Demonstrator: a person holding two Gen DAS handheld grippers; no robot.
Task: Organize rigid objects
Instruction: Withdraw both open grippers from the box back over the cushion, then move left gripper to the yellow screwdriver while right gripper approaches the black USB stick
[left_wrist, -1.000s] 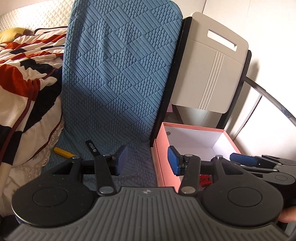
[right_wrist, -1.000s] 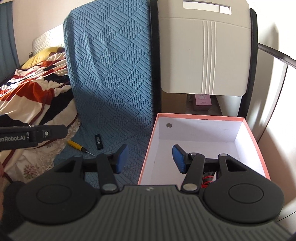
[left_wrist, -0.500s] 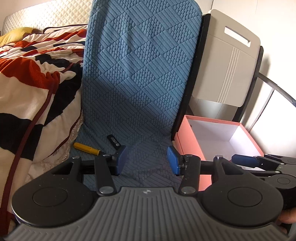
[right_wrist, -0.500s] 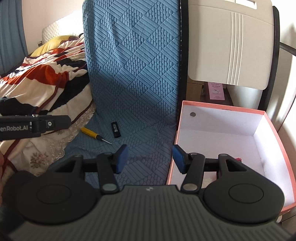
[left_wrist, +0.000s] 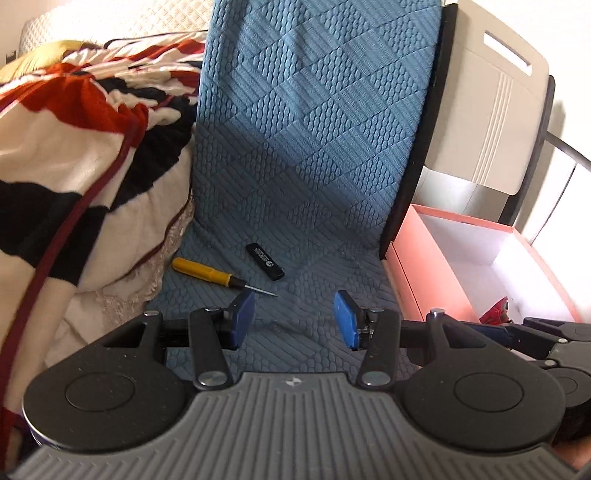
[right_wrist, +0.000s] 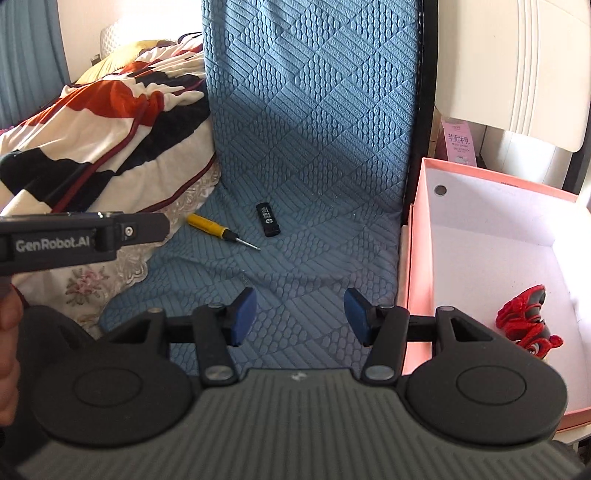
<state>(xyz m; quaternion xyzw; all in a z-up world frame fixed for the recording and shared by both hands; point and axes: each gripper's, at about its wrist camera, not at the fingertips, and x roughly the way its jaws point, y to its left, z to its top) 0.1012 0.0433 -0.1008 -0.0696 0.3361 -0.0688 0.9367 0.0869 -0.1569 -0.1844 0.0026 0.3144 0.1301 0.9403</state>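
A yellow-handled screwdriver (left_wrist: 214, 274) (right_wrist: 216, 229) and a black USB stick (left_wrist: 265, 261) (right_wrist: 268, 219) lie on the blue quilted mat (left_wrist: 306, 155) (right_wrist: 306, 147). A pink box (left_wrist: 417, 266) (right_wrist: 415, 236) with a white inside stands to the right and holds a red toy (right_wrist: 526, 317) (left_wrist: 496, 314). My left gripper (left_wrist: 293, 319) is open and empty, just short of the screwdriver tip. My right gripper (right_wrist: 299, 317) is open and empty over the mat, left of the box.
A striped red, white and black blanket (left_wrist: 74, 147) (right_wrist: 110, 125) is piled on the left. A white folded table panel (left_wrist: 491, 110) leans behind the box. A pink carton (right_wrist: 458, 142) stands behind the box.
Both grippers have swung left, away from the box and over the mat. The screwdriver and USB stick have come toward the middle of both views. Both grippers stay open.
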